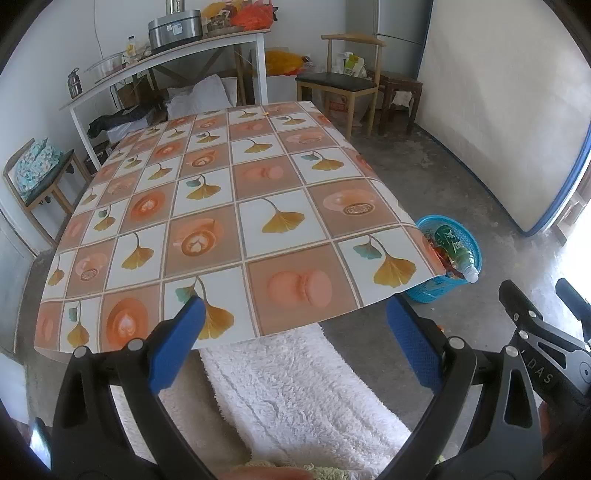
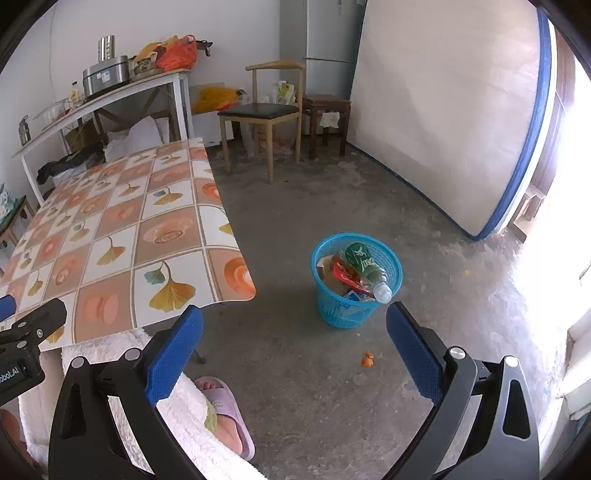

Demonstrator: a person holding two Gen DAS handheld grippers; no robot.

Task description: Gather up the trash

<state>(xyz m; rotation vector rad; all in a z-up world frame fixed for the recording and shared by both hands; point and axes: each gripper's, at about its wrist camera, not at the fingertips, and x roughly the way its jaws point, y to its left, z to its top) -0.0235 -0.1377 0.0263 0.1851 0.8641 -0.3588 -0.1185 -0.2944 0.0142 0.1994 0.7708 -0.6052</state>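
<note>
Both claws, left gripper (image 1: pixel 295 332) and right gripper (image 2: pixel 294 332), wide and holding nothing near patterned table (image 1: pixel 207 206); blue basket (image 2: pixel 334 308) on floor beside table, bottle (image 2: pixel 365 269) and wrappers (image 2: pixel 345 275) inside.

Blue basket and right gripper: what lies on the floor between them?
Right wrist view: bare concrete floor between the blue basket and right gripper, except a small orange scrap.

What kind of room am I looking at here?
Probably a lived-in home dining or utility room: a table under a patterned cloth, a wooden chair, a cooker on a side shelf, and a mattress leaning against the wall.
</note>
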